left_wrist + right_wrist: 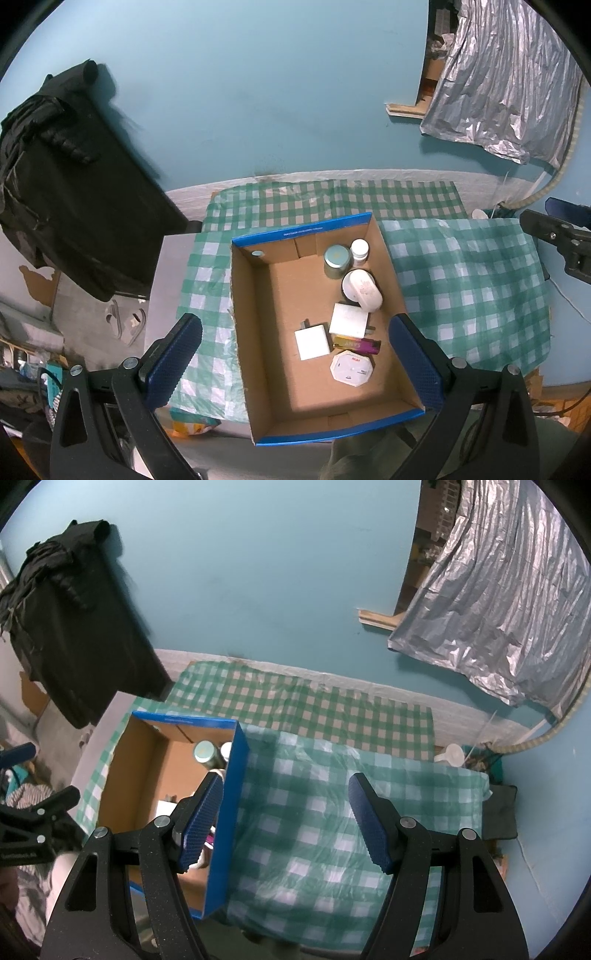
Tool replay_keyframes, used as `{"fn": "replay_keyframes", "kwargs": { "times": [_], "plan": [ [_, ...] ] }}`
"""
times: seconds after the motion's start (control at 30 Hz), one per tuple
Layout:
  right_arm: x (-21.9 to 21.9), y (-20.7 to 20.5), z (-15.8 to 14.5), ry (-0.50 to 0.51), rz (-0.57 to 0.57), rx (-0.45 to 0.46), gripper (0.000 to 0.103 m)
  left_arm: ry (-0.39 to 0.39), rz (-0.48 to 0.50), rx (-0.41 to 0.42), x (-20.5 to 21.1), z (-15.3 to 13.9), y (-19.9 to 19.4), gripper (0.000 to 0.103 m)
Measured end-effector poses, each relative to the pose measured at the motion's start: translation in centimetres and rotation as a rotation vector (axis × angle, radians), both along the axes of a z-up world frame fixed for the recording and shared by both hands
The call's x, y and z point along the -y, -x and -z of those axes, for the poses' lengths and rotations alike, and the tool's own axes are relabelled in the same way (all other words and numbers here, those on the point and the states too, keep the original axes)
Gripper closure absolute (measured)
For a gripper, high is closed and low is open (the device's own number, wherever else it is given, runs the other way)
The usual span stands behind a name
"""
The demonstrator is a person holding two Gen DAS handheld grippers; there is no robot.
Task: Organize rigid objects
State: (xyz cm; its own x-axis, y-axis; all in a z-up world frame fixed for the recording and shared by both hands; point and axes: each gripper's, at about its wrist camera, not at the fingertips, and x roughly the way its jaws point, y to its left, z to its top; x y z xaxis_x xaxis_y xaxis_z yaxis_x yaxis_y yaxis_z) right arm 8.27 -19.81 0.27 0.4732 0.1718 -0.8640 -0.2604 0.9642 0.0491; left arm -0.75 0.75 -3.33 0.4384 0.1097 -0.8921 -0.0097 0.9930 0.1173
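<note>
I see the checked cloth (461, 280) over the desk, the box (391, 291) on it holding jars (337, 260) and small white boxes (312, 341). Both my left tongs (295, 363) and right tongs (286, 821) hang spread, pinching nothing.

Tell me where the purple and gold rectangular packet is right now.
In the left wrist view, the purple and gold rectangular packet lies inside the blue-rimmed cardboard box, right half, between the white square box and the white octagonal container.

blue-rimmed brown cardboard box (310, 230), green/wht check cloth (461, 280), teal wall (258, 92), silver foil sheet (509, 85), blk jacket (66, 177)
</note>
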Motion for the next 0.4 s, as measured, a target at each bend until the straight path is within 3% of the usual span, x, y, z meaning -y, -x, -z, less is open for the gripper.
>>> {"fn": "replay_keyframes", "kwargs": {
  "times": [0.4],
  "plan": [
    [0.05,0.08,0.0,0.0,-0.003,0.0,0.033,-0.011,0.001,0.002,-0.01,0.03,0.28,0.001]
  ]
}}
